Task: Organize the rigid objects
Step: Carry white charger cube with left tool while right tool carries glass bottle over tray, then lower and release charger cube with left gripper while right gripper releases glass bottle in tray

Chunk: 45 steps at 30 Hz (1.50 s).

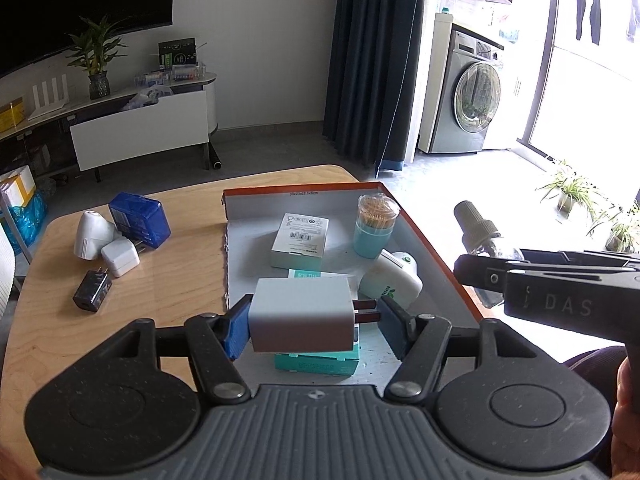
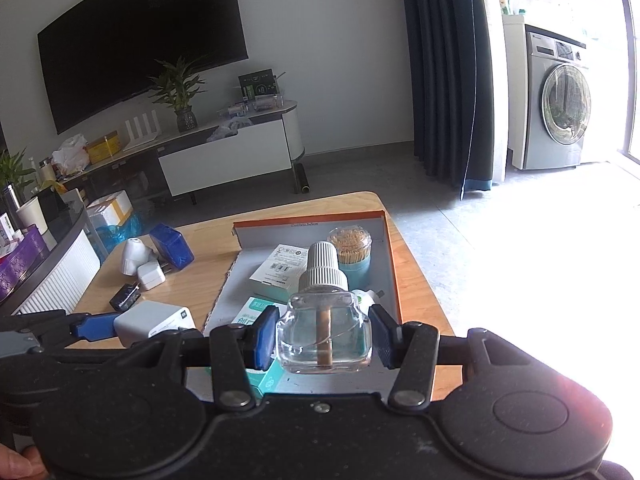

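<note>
My left gripper (image 1: 314, 326) is shut on a white charger (image 1: 304, 320). Its prongs press the right blue pad, and it hangs over the near end of the orange-rimmed box (image 1: 432, 248). In the right wrist view, my right gripper (image 2: 323, 336) is shut on a clear glass bottle (image 2: 324, 332) with a ribbed grey cap, above the same box (image 2: 394, 264). The left wrist view shows the right gripper (image 1: 496, 264) at the right with the bottle (image 1: 486, 236). One blue finger (image 2: 94, 326) of the left gripper and the charger (image 2: 154, 320) show at the left of the right wrist view.
The box holds a white carton (image 1: 300, 246), a teal toothpick jar (image 1: 376, 226), a white plug-in device (image 1: 394, 284) and teal cartons (image 1: 316, 362). Left of it on the wooden table (image 1: 180, 280) lie a blue case (image 1: 138, 218), a white cone (image 1: 90, 234), a small white charger (image 1: 120, 258) and a black charger (image 1: 92, 292).
</note>
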Available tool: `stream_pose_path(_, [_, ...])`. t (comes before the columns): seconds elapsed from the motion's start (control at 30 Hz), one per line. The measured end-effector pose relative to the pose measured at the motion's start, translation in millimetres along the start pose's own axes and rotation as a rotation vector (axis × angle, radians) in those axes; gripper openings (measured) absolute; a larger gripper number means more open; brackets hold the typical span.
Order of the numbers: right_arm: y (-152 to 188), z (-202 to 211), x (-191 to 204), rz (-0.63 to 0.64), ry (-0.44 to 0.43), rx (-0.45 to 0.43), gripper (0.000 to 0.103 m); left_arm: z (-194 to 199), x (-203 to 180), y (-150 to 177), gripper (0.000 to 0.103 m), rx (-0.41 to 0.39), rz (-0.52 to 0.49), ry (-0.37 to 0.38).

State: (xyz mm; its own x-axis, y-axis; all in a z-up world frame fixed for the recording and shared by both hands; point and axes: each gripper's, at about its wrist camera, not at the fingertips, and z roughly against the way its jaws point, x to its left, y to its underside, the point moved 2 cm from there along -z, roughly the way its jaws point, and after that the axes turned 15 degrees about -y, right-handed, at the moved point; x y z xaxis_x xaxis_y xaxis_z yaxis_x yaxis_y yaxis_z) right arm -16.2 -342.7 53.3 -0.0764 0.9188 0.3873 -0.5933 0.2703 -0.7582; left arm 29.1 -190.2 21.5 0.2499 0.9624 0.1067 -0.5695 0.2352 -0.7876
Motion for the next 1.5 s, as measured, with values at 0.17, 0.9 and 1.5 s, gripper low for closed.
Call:
stream_pose_path(0.17, [0, 0, -6, -0.009, 0.015, 0.001, 0.06, -2, -7, 1, 0.066, 0.005, -0.015, 0.012])
stream_pose_path(0.9, [3, -10, -27, -0.056, 0.034, 0.015, 0.06, -15, -26, 3, 0.066, 0.032, -0.058, 0.049])
stream_pose_path(1.5, [9, -24, -33, -0.074, 0.022, 0.056, 0.06, -24, -31, 7, 0.066, 0.063, -0.074, 0.068])
